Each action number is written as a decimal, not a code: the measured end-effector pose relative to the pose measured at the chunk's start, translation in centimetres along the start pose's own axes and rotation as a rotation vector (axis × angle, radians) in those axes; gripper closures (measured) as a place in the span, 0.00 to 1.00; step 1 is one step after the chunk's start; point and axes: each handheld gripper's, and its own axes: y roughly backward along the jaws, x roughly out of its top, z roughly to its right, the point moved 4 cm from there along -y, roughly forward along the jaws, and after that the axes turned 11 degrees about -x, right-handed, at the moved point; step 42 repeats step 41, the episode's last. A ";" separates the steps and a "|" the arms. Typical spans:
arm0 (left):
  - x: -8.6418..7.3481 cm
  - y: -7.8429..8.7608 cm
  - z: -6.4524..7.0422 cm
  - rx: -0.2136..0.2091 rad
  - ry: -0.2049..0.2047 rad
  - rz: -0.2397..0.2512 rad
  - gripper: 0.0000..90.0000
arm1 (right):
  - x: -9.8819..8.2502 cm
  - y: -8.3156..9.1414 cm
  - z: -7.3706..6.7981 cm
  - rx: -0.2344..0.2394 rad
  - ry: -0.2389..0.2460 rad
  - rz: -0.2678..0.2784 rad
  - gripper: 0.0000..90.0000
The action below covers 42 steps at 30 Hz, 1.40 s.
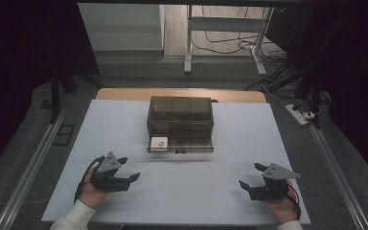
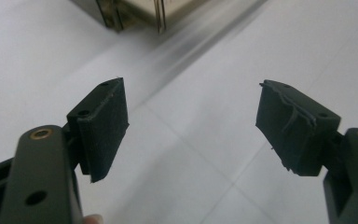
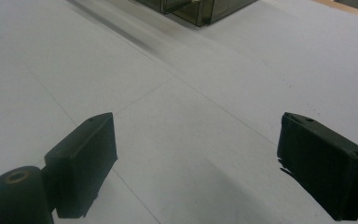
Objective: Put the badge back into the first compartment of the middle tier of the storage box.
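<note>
The smoky drawer box [image 1: 180, 122] sat at the table's far middle, long axis left to right, its drawer [image 1: 179, 144] ajar, while the left gripper [image 1: 127, 171] and right gripper [image 1: 252, 176] rested near, both wide, about equally distant.

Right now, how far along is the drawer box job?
Done, by the look of it: the drawer of the smoky plastic box is pulled out, with a small white item lying at its left end. In hand: nothing; the left gripper and right gripper rest open, apart from the box. Left: probably handling that item or closing the drawer.
</note>
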 end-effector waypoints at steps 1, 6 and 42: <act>-0.3 0.1 0.0 -0.001 0.002 -0.003 0.27 | 0.0 0.0 0.0 -0.001 0.001 -0.002 0.13; -1.7 1.0 0.0 0.010 0.019 0.000 0.27 | -0.1 0.0 0.0 -0.004 0.005 -0.007 0.13; -3.6 2.5 -0.1 0.027 0.039 0.001 0.25 | -0.4 -0.3 0.1 -0.019 0.026 -0.034 0.13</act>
